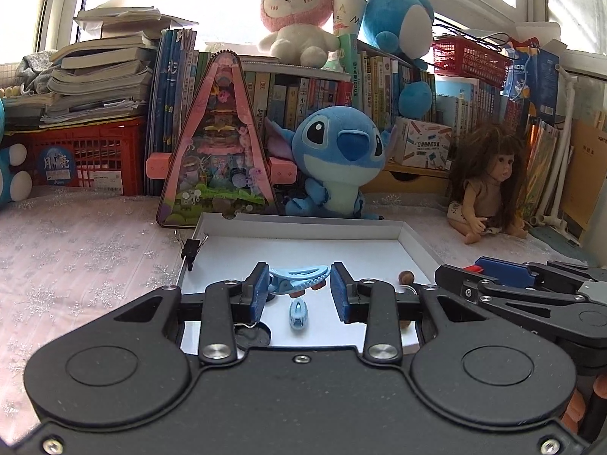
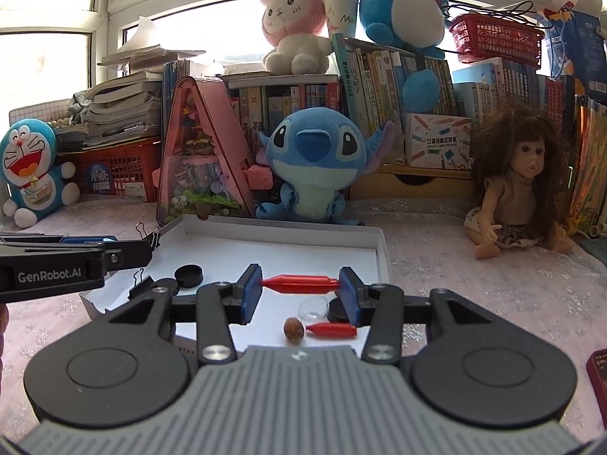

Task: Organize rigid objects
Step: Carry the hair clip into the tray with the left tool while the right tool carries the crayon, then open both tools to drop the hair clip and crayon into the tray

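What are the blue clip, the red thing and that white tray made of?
Blue clip: looks like matte plastic, moulded with teeth along its edge. Red piece: probably glossy plastic, with a bright highlight along it. White tray: likely cardboard, thin folded walls with a notch cut in the rim.

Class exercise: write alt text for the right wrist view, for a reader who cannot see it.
The right tool grips a red plastic piece endwise above a shallow white box on a lace-covered table. Below lie a second red piece, a brown nut and a clear dome; plush toys, a doll and books fill the background.
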Demonstrator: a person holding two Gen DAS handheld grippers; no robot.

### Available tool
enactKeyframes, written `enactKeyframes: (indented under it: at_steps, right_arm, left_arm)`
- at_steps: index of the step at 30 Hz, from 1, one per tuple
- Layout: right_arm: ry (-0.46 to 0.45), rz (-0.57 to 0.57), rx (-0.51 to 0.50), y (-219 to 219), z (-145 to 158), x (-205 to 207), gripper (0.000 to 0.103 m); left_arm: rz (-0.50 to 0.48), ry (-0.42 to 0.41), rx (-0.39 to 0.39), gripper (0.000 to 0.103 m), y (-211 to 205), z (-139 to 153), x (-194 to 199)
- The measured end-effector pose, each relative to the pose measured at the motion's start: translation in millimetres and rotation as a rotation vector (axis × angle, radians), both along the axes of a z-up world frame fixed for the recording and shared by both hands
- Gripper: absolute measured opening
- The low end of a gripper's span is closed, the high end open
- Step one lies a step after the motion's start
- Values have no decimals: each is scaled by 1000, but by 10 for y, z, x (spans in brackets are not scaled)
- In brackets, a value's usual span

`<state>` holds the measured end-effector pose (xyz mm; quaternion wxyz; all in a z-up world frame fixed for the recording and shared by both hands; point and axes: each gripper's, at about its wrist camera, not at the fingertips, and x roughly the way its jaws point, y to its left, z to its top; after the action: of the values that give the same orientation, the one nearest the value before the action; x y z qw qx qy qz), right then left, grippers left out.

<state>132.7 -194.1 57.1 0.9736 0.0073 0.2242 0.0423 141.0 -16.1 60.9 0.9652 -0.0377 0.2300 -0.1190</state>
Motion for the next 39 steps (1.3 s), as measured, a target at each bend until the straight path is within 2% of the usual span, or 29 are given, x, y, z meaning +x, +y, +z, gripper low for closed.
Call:
enactKeyframes:
  at_steps: [8, 17, 27, 39]
  right_arm:
    - [25, 18, 28, 15, -62, 263, 50]
    - [59, 23, 42, 82, -215, 531, 50]
    - [115, 25, 78, 90, -374, 676, 50]
    - [156, 20, 72, 95, -500, 777, 50]
  left_arm:
    - [13, 25, -6, 33, -33, -48, 330]
    - [39, 66, 21, 33, -119, -251, 633]
    - [27, 78, 33, 33, -174, -399, 772]
    - [35, 106, 50, 33, -223, -523, 877]
